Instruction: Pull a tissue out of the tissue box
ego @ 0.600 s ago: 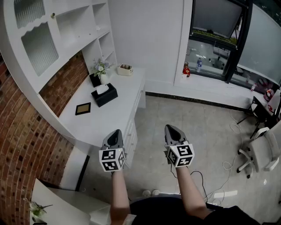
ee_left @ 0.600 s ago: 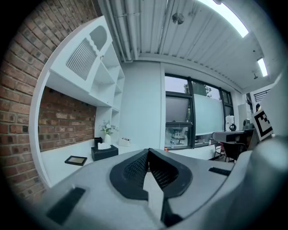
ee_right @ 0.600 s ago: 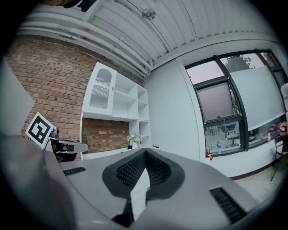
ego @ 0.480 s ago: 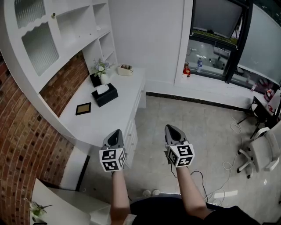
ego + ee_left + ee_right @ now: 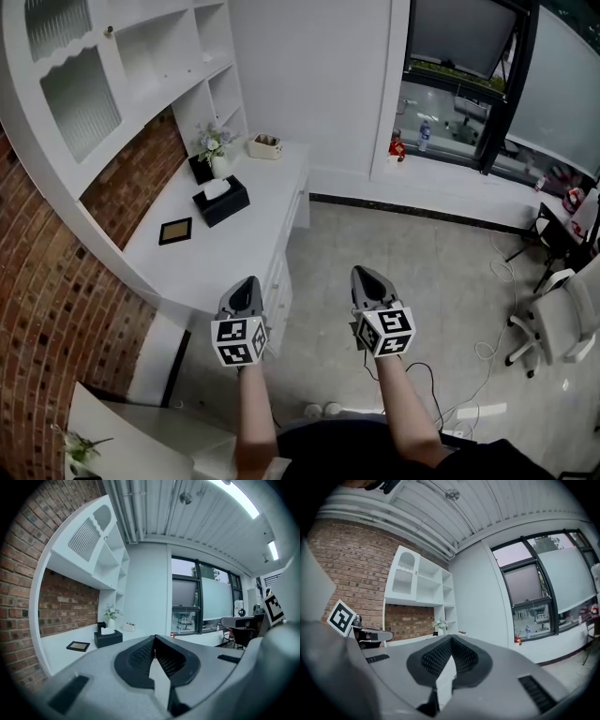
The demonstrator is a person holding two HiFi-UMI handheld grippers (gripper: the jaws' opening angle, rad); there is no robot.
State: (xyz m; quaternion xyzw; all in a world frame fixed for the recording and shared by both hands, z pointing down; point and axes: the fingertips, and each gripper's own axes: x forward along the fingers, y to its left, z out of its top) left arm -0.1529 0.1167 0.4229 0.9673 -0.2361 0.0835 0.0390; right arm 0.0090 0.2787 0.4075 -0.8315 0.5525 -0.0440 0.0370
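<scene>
The black tissue box (image 5: 223,202) stands on the white desk (image 5: 246,234) at the far left, with a white tissue (image 5: 217,188) sticking out of its top. In the left gripper view the box (image 5: 108,638) lies far ahead, to the left of the jaws. My left gripper (image 5: 247,281) hovers over the desk's near corner, well short of the box, shut and holding nothing. My right gripper (image 5: 364,273) hangs over the floor beside it, also shut and holding nothing. Both jaw pairs meet at their tips in the gripper views, on the left gripper (image 5: 154,637) and on the right gripper (image 5: 451,637).
A small dark picture frame (image 5: 176,231) lies on the desk nearer than the box. A vase of flowers (image 5: 214,150) and a small basket (image 5: 266,145) stand behind it. White shelves rise on the left. A white office chair (image 5: 561,323) and cables (image 5: 487,349) are on the floor at right.
</scene>
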